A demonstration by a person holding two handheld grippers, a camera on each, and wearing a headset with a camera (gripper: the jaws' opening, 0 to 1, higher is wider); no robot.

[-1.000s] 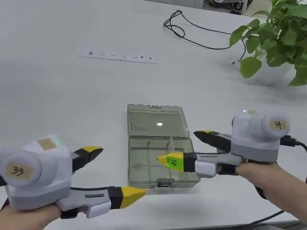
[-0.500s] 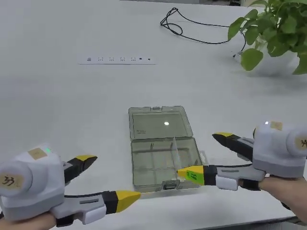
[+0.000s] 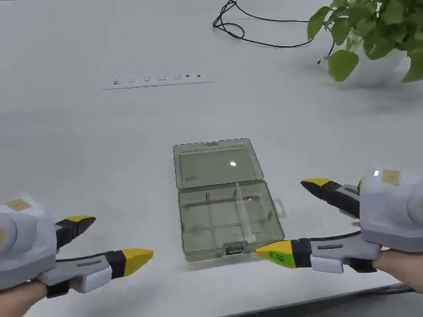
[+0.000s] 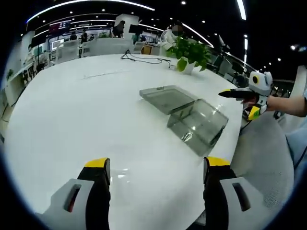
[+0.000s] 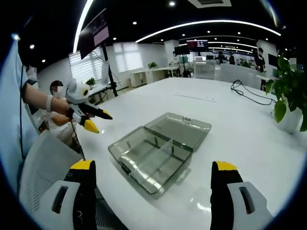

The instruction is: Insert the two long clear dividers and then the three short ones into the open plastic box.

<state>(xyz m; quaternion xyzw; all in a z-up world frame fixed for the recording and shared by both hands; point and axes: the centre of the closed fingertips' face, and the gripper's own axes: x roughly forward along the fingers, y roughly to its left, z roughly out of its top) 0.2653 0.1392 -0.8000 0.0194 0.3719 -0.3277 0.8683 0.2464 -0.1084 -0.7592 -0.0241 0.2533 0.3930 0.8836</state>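
Note:
An open smoke-tinted plastic box (image 3: 198,224) lies mid-table with its lid (image 3: 215,162) flat behind it. One long clear divider (image 3: 241,211) stands upright in the base. A small clear piece (image 3: 279,208) lies against the box's right side. My left gripper (image 3: 112,239) is open, down to the left of the box and apart from it. My right gripper (image 3: 294,218) is open just right of the box, holding nothing. The left gripper view has the box (image 4: 196,120) beyond the open left gripper (image 4: 157,165). The right gripper view has the box (image 5: 153,153) ahead of the open right gripper (image 5: 153,166).
A white power strip (image 3: 155,80) lies at the back of the white table (image 3: 79,152). A black cable (image 3: 251,33) loops at the far back. A potted plant (image 3: 370,33) stands at the back right. The table's near edge runs just under the grippers.
The right gripper has drawn back off the box to its right. The left gripper has pulled down and left. Both stay open. The head camera has also shifted.

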